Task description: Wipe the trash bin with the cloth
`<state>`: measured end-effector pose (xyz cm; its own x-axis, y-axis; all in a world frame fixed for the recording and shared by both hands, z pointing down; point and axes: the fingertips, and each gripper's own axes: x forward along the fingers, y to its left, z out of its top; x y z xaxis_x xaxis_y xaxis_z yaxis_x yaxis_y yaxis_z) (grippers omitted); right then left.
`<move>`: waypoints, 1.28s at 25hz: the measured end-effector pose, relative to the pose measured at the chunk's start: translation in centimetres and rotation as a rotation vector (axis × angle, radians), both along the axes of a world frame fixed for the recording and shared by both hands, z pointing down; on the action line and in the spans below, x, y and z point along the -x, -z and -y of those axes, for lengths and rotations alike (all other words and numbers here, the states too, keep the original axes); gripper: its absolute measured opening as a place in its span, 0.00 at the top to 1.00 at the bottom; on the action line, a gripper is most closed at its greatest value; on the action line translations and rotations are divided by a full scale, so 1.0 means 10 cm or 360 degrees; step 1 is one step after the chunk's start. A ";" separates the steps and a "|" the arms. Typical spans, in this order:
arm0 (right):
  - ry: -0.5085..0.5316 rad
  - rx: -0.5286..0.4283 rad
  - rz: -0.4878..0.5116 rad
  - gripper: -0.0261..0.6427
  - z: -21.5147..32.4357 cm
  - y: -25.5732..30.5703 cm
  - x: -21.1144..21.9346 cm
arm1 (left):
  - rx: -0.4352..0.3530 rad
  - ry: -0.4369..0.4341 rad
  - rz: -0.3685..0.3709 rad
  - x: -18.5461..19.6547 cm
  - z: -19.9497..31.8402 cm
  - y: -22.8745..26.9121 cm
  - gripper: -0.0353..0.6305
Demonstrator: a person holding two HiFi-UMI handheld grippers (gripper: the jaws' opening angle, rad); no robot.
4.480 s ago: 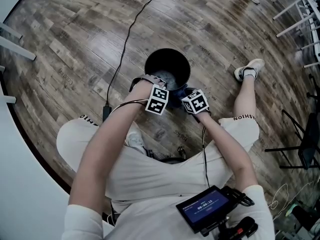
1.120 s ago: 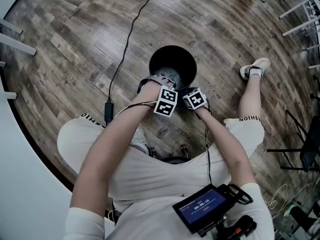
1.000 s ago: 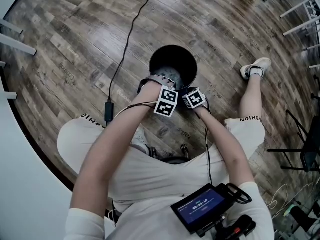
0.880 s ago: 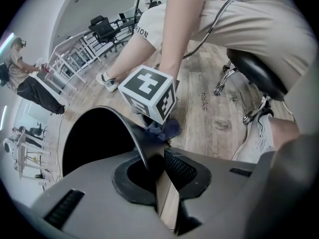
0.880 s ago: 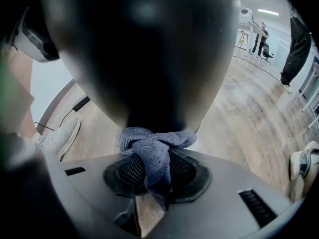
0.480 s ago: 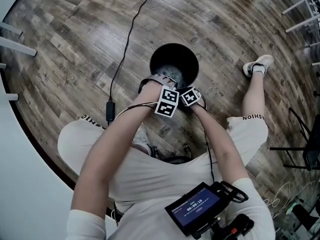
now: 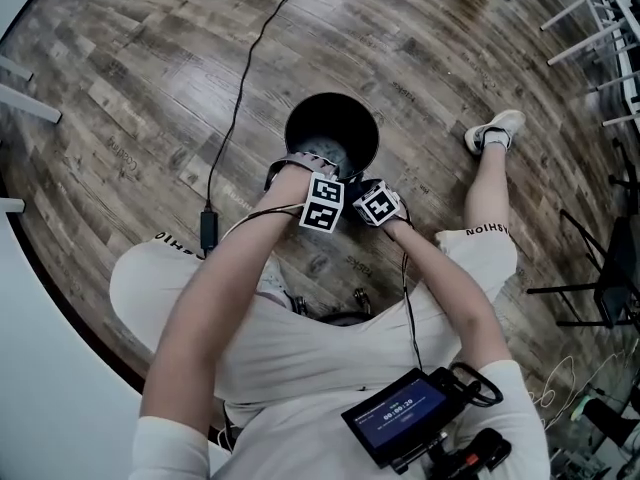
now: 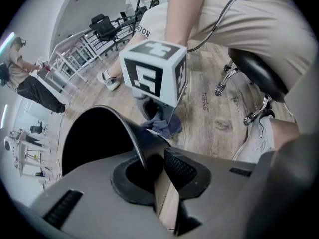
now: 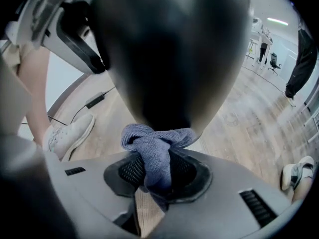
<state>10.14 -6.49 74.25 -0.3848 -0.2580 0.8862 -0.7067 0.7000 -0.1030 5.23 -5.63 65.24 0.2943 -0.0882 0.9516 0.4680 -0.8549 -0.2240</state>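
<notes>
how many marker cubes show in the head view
2. The left cube sits on the left gripper, which is clamped on the trash bin at its near rim. The right cube sits on the right gripper, which holds the cloth. None looks hidden.

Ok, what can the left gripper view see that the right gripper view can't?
Only the left gripper view shows the trash bin's dark inside, its rim pinched by the left hand-held gripper, and a stool. Only the right gripper view shows the cloth squeezed between the right hand-held gripper's pads against the bin's outside. Both show the bin, the cloth and the wooden floor.
</notes>
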 end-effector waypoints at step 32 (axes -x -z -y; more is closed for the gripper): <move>-0.0149 -0.0080 0.0204 0.80 0.13 0.80 0.11 | -0.0012 -0.0097 0.0074 0.17 0.02 -0.04 0.86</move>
